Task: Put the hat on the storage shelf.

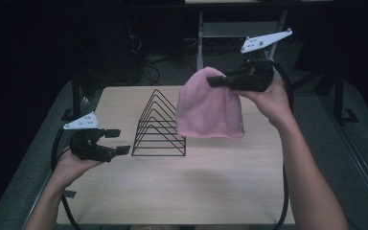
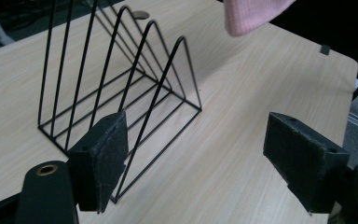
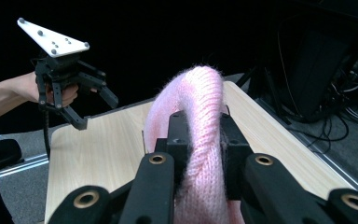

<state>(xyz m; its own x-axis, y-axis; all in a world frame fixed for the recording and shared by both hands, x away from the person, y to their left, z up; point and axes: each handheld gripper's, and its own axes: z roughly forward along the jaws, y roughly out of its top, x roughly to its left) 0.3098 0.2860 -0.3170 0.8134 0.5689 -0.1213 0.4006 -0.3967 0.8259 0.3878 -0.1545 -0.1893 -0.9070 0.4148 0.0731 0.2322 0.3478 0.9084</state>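
A pink knitted hat [image 1: 210, 111] hangs in the air above the far right part of the wooden table [image 1: 211, 182]. My right gripper [image 1: 216, 81] is shut on the hat's top, and the knit is pinched between its pads [image 3: 200, 154]. My left gripper [image 1: 116, 142] is held open above the table's left edge, with nothing between its pads [image 2: 103, 158]. It shows across the table in the right gripper view too [image 3: 98, 109]. A black wire rack [image 1: 159, 125] of triangular dividers stands between the two grippers [image 2: 121, 88]. The hat's lower corner [image 2: 251, 14] hangs beyond the rack.
The table's near half is bare wood. Dark floor with cables and a grey stand [image 1: 239, 28] lies behind the table. A small round grommet [image 2: 140, 15] is set in the tabletop beyond the rack.
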